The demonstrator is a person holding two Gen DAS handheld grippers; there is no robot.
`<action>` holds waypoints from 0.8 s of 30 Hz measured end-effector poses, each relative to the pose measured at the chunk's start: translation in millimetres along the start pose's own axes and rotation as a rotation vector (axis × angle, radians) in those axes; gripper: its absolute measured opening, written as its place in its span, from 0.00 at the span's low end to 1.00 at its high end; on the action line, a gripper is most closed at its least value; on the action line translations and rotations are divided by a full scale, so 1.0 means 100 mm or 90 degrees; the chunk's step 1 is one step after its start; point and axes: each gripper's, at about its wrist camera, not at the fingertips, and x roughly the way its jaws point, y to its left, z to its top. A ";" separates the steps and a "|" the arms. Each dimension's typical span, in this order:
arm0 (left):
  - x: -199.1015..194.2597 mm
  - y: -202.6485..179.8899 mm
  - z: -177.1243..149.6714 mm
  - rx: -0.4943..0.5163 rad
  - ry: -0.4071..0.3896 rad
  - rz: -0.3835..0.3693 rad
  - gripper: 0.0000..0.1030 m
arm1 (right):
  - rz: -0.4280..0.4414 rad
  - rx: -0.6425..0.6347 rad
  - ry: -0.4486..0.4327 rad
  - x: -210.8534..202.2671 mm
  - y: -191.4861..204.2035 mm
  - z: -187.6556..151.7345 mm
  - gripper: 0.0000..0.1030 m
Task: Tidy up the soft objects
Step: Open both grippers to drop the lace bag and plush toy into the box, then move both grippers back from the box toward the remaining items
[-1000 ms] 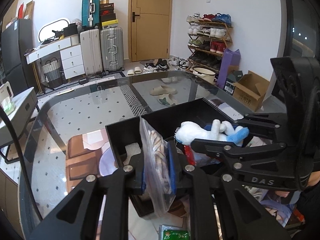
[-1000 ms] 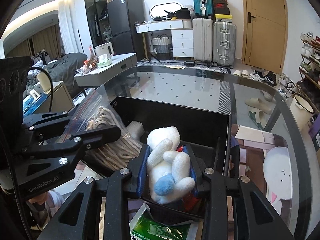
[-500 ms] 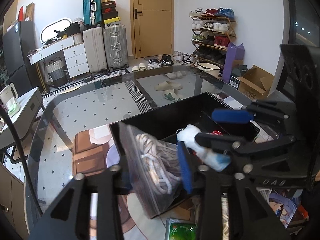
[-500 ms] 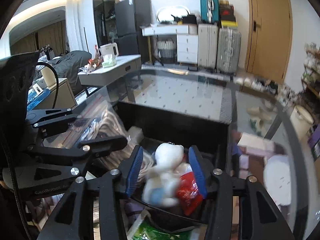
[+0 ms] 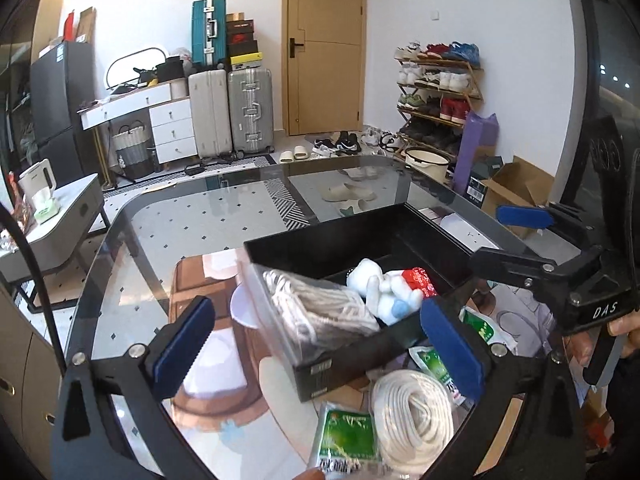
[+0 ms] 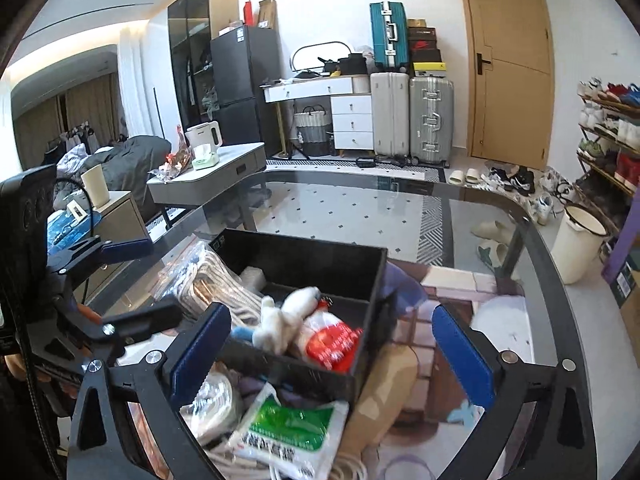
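A black bin sits on the glass surface, holding the soft objects: a clear bag of white rope leans against its left end and juts over the rim, a white plush toy with a blue tip lies beside it, and a red packet rests against the toy toward the bin's right side. From the right wrist view, the same plush toy and red packet lie in the near part of the bin, with the bagged rope at its left edge. In front of the bin, on the surface, lie a loose coil of white rope and green-and-white packets, one of them also seen close to the right camera. The left gripper hangs over the bin's near side, its blue-padded fingers opening wide, pressing on nothing though the bagged rope and bin rim lie between them. The right gripper is likewise opening, its fingers spread wide on either side of the bin's near wall and touching nothing. Part of a hand grips the right tool's handle at the frame's right edge. Suitcases, a wooden door and a shoe rack line the far wall.
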 end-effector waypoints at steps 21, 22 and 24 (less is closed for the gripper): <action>-0.21 0.02 -0.42 -0.069 0.009 0.009 1.00 | 0.004 0.051 0.064 -0.29 -0.01 -0.60 0.99; -0.21 0.02 -0.45 -0.073 0.010 0.010 1.00 | 0.004 0.049 0.067 -0.30 0.00 -0.62 0.99; -0.22 0.02 -0.48 -0.079 0.009 0.012 1.00 | 0.005 0.047 0.075 -0.31 0.02 -0.66 0.99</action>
